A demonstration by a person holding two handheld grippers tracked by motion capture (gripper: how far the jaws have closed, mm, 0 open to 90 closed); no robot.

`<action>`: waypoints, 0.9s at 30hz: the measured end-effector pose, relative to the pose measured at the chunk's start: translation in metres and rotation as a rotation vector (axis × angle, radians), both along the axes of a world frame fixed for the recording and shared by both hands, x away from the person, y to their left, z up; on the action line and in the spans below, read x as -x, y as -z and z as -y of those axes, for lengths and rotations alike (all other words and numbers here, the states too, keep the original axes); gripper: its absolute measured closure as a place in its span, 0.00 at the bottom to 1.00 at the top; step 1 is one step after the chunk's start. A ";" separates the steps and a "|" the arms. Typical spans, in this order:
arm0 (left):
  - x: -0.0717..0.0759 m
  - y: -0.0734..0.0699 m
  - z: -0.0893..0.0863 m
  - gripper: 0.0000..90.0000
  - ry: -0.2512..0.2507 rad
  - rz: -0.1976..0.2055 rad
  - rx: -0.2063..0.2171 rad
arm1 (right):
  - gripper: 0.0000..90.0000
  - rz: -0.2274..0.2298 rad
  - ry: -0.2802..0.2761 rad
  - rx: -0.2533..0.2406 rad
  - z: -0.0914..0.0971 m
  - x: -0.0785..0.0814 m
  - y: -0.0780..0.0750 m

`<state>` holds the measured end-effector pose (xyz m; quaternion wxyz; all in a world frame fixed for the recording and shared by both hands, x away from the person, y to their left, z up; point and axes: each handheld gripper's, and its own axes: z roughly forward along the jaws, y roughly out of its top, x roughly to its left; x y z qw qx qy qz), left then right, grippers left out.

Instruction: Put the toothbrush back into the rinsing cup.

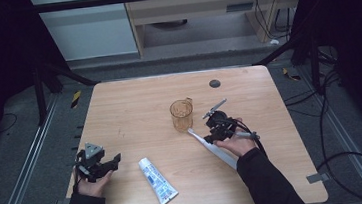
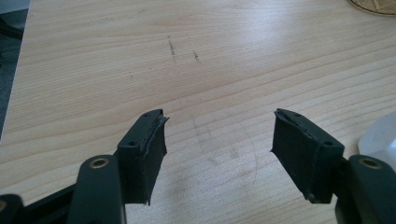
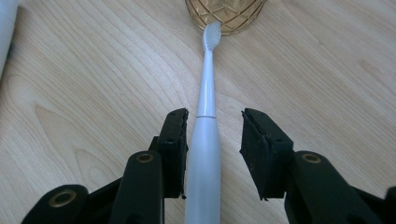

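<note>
Right gripper (image 3: 212, 154) straddles toothbrush (image 3: 204, 140) handle — jaws half open, not clamped, left pad touching or nearly. Toothbrush lies flat on table (image 1: 120, 113), long axis running along jaws, bristles beside amber cup (image 3: 225, 14). Left gripper (image 2: 218, 154) wide open, empty — well apart.

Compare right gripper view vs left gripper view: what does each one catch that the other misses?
Right gripper view alone: a white toothbrush lying between the right gripper's open fingers, close by the left one, bristles reaching the amber cup's base.

Left gripper view alone: the left gripper open over bare wood, dark scuff marks farther off.

Both: the wooden table, the amber cup at the top edge.
</note>
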<state>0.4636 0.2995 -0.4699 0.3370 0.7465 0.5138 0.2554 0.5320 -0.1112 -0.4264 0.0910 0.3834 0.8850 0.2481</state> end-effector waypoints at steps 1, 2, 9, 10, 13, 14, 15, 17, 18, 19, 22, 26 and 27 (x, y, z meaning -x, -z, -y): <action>0.000 0.000 0.000 0.38 0.000 0.001 0.000 | 0.68 -0.005 -0.002 -0.001 -0.001 0.000 0.002; 0.000 0.000 0.000 0.38 0.000 0.001 0.000 | 0.68 -0.010 -0.006 0.000 -0.002 -0.001 0.003; 0.000 0.000 0.000 0.38 0.000 0.001 0.000 | 0.68 -0.042 -0.008 0.020 -0.005 -0.005 0.015; 0.000 0.000 0.000 0.38 0.001 0.001 -0.001 | 0.68 -0.049 -0.002 0.020 -0.005 -0.005 0.016; 0.000 0.000 0.000 0.38 0.002 0.000 -0.002 | 0.68 -0.057 -0.010 0.036 -0.006 -0.006 0.019; 0.000 0.000 0.000 0.38 0.002 0.000 -0.002 | 0.68 -0.065 -0.005 0.038 -0.006 -0.006 0.020; 0.000 0.000 0.000 0.38 0.002 0.000 -0.001 | 0.68 -0.066 -0.011 0.041 -0.006 -0.007 0.020; 0.000 0.000 0.000 0.38 0.002 0.000 -0.001 | 0.68 -0.070 -0.011 0.046 -0.007 -0.007 0.022; 0.000 0.000 0.000 0.38 0.001 0.000 -0.001 | 0.68 -0.075 -0.012 0.047 -0.007 -0.007 0.022; 0.000 0.000 0.000 0.38 0.002 0.000 0.000 | 0.68 -0.078 -0.008 0.048 -0.008 -0.007 0.023; 0.000 0.000 0.000 0.38 0.002 -0.001 -0.001 | 0.68 -0.084 -0.017 0.059 -0.008 -0.008 0.026; 0.000 0.000 0.000 0.38 0.002 -0.001 -0.002 | 0.68 -0.100 -0.013 0.064 -0.009 -0.008 0.029; 0.000 0.000 0.000 0.38 0.002 -0.001 -0.001 | 0.68 -0.104 -0.011 0.065 -0.009 -0.008 0.030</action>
